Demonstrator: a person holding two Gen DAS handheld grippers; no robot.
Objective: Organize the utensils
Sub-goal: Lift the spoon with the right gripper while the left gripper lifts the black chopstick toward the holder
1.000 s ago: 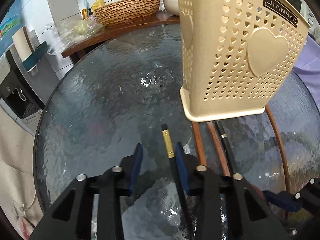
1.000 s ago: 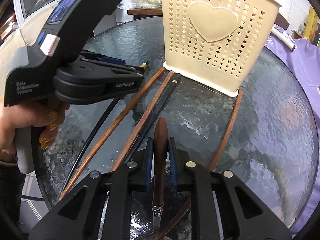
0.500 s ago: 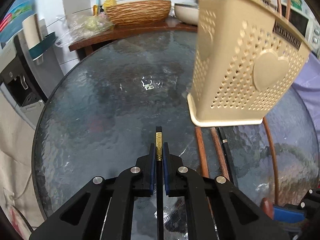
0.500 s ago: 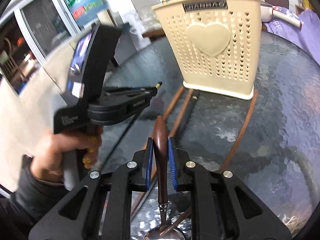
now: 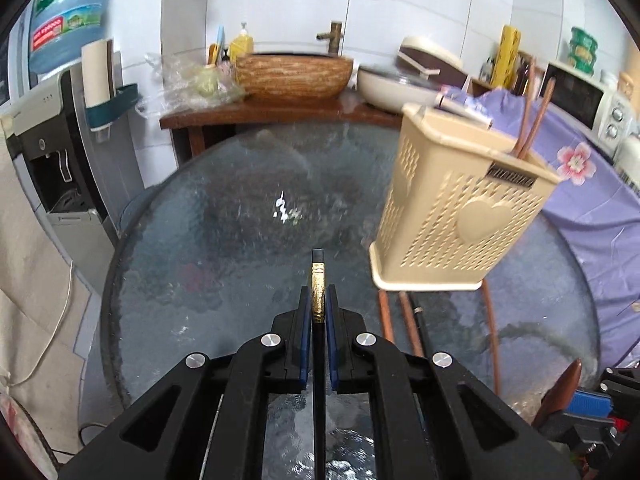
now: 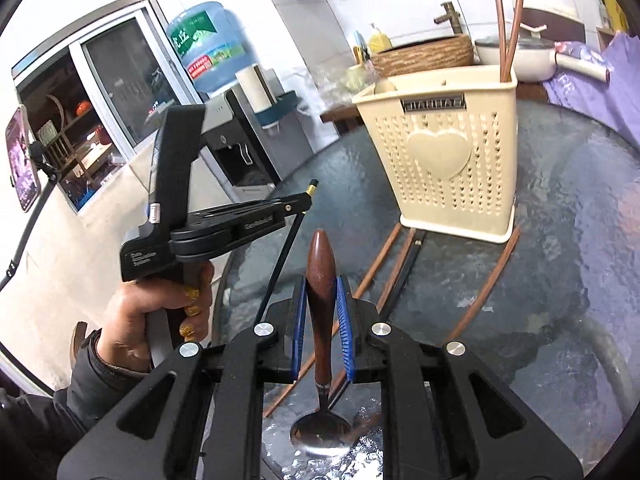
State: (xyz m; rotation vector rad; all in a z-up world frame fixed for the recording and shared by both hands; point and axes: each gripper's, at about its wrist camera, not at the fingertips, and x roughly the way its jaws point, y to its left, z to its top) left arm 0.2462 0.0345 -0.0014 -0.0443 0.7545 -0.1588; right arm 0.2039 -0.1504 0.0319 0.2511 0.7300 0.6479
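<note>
A round table (image 5: 192,264) with a dark, rippled glass top fills both wrist views. A person holds a black two-finger gripper in each hand.

The left gripper (image 5: 319,312) has its blue pads closed tight on a thin black chopstick (image 5: 319,380) with a gold band near its top end. The gold band sits right between the pad tips and the black end pokes just past them. In the right wrist view the same gripper (image 6: 298,206) appears side on, held in the person's left hand (image 6: 156,320), with the chopstick (image 6: 280,264) slanting down from the pads towards the glass.

The right gripper (image 6: 320,312) grips a spoon (image 6: 320,276) by its brown wooden handle, its pads pressing on both sides. The handle points forward and the shiny metal bowl (image 6: 320,432) hangs below the gripper body.

A cream plastic utensil holder (image 6: 452,160), pierced with small heart-shaped holes and bearing a raised heart on its front, stands upright on the table ahead of both grippers. Two brown chopsticks (image 6: 508,24) stand in its back right corner, leaning out over the rim.

Several more brown chopsticks (image 6: 376,268) and a dark one lie flat on the glass in front of the holder, between it and the grippers; one curved brown stick (image 6: 488,284) lies towards the right.
</note>
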